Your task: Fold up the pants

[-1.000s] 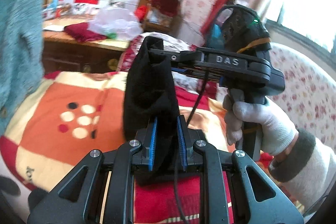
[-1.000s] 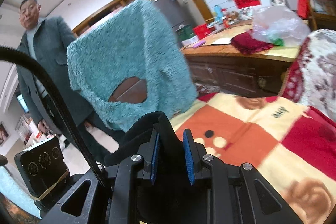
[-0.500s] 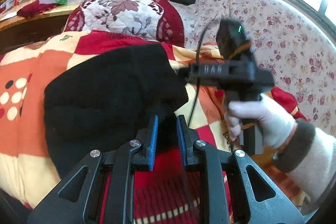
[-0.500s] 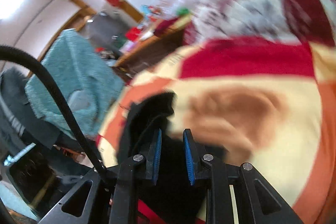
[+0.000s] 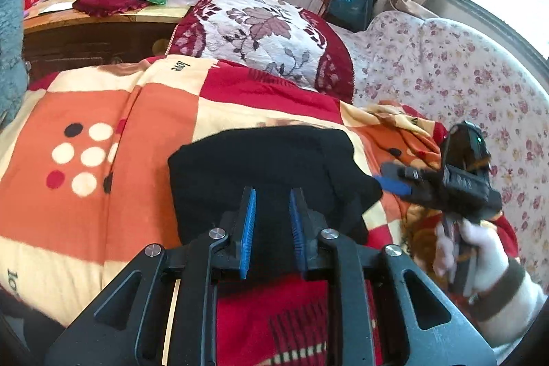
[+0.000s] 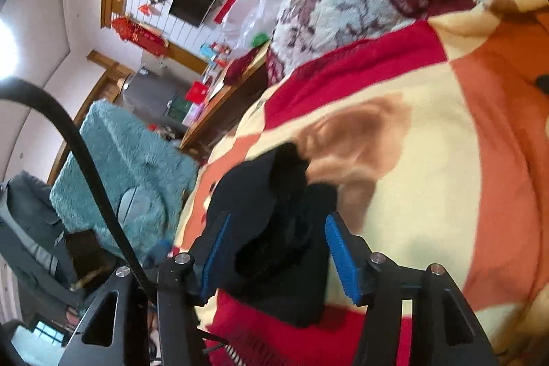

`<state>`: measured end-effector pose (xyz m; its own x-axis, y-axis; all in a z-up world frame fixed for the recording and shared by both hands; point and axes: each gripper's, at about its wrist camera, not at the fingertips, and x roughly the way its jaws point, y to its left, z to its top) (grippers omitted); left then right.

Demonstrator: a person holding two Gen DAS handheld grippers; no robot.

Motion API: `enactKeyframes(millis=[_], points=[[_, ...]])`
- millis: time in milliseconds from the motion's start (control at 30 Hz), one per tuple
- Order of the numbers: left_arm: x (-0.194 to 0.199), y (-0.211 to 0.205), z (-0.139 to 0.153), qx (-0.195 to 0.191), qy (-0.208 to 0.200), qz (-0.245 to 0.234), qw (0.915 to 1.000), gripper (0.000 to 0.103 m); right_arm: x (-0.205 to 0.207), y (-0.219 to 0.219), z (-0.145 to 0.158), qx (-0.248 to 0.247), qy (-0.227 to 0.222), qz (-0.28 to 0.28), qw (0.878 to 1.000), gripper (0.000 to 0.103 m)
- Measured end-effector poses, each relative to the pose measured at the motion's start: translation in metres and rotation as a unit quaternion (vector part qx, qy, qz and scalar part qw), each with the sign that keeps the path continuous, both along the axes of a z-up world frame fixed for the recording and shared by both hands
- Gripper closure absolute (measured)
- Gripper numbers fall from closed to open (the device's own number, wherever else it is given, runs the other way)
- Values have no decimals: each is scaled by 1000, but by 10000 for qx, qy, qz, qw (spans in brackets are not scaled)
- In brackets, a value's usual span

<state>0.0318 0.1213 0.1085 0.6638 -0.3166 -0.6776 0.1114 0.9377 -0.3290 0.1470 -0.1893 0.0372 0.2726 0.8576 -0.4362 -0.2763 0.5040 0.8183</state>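
1. Pants [image 5: 260, 167], black, lie folded in a compact bundle on the checked blanket [image 5: 103, 211] in orange, cream and red.
2. Left gripper [image 5: 271, 222] sits over the near edge of the bundle. Its jaws have just been opening a little; the black cloth lies between the blue pads [image 5: 247, 228], with a gap showing on each side, so they do not pinch it.
3. Right gripper [image 6: 279, 258] has just been opening too. Its jaws stand wide apart, and a bunched corner of the pants [image 6: 274, 222] sits loose between them without touching either pad.
4. In the left wrist view the right gripper [image 5: 394, 182] reaches in from the right, its blue pad tip just beside the bundle's right corner, held by a hand in a white glove [image 5: 480, 249].
5. Beyond the blanket stand a red and white floral cushion [image 5: 264, 33] and a flowered sofa back [image 5: 446, 74].
6. A teal fluffy garment [image 6: 137, 174] hangs at the left of the right wrist view.
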Motion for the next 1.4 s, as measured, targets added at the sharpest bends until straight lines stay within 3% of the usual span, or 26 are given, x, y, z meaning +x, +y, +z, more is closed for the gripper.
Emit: enactKeyframes(millis=[67,133,400,433,467,567,733,833,1000,1100,1133,1167,1233,1400], points=[[12,-3,-2,28,-3,-109,9999,71,-1,11,-5,-205,101,106,9997,36],[23,-3,-5,0,54,-144,9999,63,0,17,-10,-267,141,158,9994,36],[66,2,-30,118,425,12,9990,63,2,38,-12,-46,-18,310,9995,36],[69,2,-34,102,463,24,9989,63,1,44,-13,-109,-92,328,9994,44],[72,3,-37,76,490,39,9988,63,0,47,-13,-129,-171,328,9992,61],[72,5,-36,47,510,77,9987,63,-1,48,-15,-47,-204,210,9996,81],[60,3,-24,-74,427,-5,9991,63,-24,35,13,295,-487,211,9982,89],[57,-3,-24,-83,415,-68,9991,63,-39,28,21,241,-489,143,9984,89],[56,-22,-38,163,493,-140,9986,63,-41,24,-12,-55,-11,-67,10000,89],[56,-22,-40,129,468,-87,9988,63,-38,22,-18,214,79,-154,9996,89],[57,-19,-40,34,507,-75,9987,63,-38,19,-18,339,131,-198,9991,83],[58,-17,-40,-24,535,-72,9985,63,-35,18,-20,367,240,-247,9987,66],[59,-13,-38,-132,560,-63,9983,63,-32,19,-21,366,267,-262,9986,48],[59,-6,-35,-208,522,92,9984,63,-22,36,-22,298,60,-59,9995,53]])
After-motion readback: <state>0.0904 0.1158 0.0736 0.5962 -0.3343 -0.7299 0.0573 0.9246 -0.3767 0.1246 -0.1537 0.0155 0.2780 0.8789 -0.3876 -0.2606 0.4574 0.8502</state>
